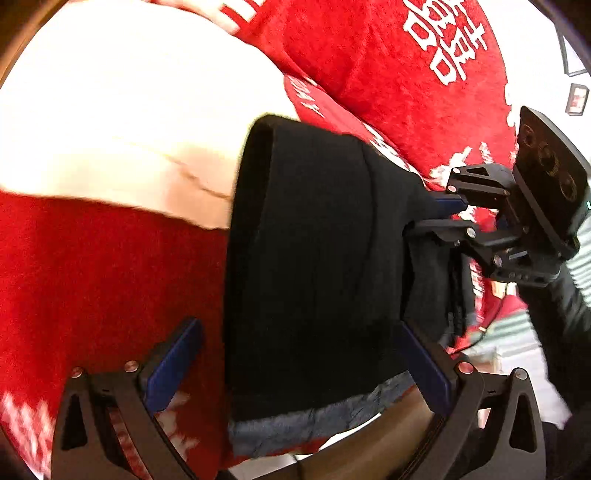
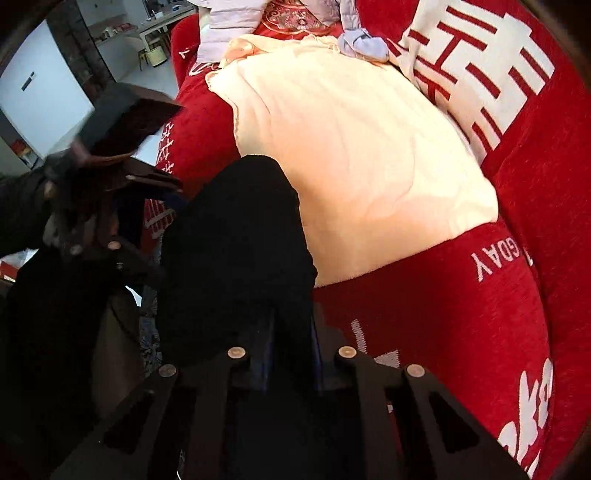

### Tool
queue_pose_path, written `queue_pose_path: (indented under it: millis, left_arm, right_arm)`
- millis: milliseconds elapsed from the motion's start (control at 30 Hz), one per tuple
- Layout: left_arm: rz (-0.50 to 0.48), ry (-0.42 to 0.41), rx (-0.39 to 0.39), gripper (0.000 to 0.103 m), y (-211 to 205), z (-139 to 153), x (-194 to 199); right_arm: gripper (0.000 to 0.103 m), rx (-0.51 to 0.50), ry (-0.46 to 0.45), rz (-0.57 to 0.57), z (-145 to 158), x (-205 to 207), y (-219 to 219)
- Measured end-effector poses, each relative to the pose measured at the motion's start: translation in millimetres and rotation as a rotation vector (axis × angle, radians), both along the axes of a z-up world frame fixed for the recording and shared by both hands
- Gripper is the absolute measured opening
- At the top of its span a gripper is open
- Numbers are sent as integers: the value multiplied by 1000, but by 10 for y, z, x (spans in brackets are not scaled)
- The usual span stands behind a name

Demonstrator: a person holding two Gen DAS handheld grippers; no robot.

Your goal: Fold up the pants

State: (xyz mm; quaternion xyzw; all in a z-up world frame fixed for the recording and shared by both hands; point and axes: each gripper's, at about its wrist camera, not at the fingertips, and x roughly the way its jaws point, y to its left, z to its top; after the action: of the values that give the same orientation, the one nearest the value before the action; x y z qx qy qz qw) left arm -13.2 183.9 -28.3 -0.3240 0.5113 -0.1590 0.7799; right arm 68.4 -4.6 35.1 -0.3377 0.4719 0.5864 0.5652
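The black pants (image 1: 314,258) lie bunched over a red sofa cover, their grey hem toward the camera in the left wrist view. My left gripper (image 1: 299,326) stands open, one blue pad on each side of the cloth. My right gripper (image 1: 432,212) comes in from the right and is shut on the pants' edge. In the right wrist view the pants (image 2: 236,251) rise in a dark fold from the right gripper (image 2: 293,325), whose jaws are pinched on them. The left gripper (image 2: 162,192) shows blurred at the left edge of the cloth.
A cream cushion (image 2: 351,166) lies just behind the pants on the red cover with white characters (image 2: 480,332). Lilac clothes (image 2: 229,26) are piled at the far end. A white fridge (image 2: 44,92) and floor show beyond the sofa's left edge. A striped sleeve (image 1: 580,266) is at right.
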Motion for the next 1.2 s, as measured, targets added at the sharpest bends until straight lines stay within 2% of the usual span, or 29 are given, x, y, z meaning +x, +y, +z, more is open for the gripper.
queue_pose_path:
  millis: [133,233,267,300,333,400,533,567,600,667,767,833,867,933,967,1033,1133,1200]
  left_arm:
    - [-118,-38,-7,103,-194,73,179]
    - [-126,-51,-2,103,-251,107,215]
    - [-114,-50,-10,99,-243,124,208]
    - [-94,-45,4,78,-217,143,184]
    - [-88,-25,39,67,-203,144,167]
    - [-84,3,44,60,-197,162,148]
    - [-90,14,166,58,-356,312,185]
    - [-83,27,172,58,-355,321,195]
    - [-75,36,169,58,-353,324,201]
    - [-59,44,161,58,-313,327,179]
    - [-42,33,172,57,-312,385,111]
    - [-33,9,172,57,-311,480,72]
    - [-29,-6,178,57,-315,542,52]
    - [-17,-26,210,56,-373,678,40]
    - [-16,-23,219,56,-387,700,43]
    - [-9,-3,244,56,-428,740,49]
    - [-2,1,275,56,-470,812,26]
    - [3,-12,285,55,-485,888,-2]
  right_arm:
    - [19,23,-10,-4,78,-60,-33]
    - [19,20,-10,-22,59,-42,-15]
    - [19,17,-8,-30,36,-38,-17]
    - [19,14,-6,-38,11,-26,-11]
    - [19,8,-4,-49,-22,-16,-1]
    - [21,-5,4,-71,-76,2,22]
    - [34,-43,-38,-164,-94,64,34]
    - [42,-52,-62,-211,-69,101,4]
    - [55,-62,-91,-273,-37,150,-52]
    - [60,-48,-121,-422,42,255,-265]
    - [62,-25,-38,-699,43,387,-707]
    - [67,9,37,-879,-38,386,-1001]
    - [72,14,55,-949,-100,361,-1105]
    - [72,-7,109,-1059,-305,245,-1271]
    - [72,-10,136,-1070,-379,142,-1302]
    - [73,20,68,-1051,-286,-118,-1304]
    - [76,24,157,-977,-196,-508,-1359]
    - [76,35,120,-954,-30,-641,-1435]
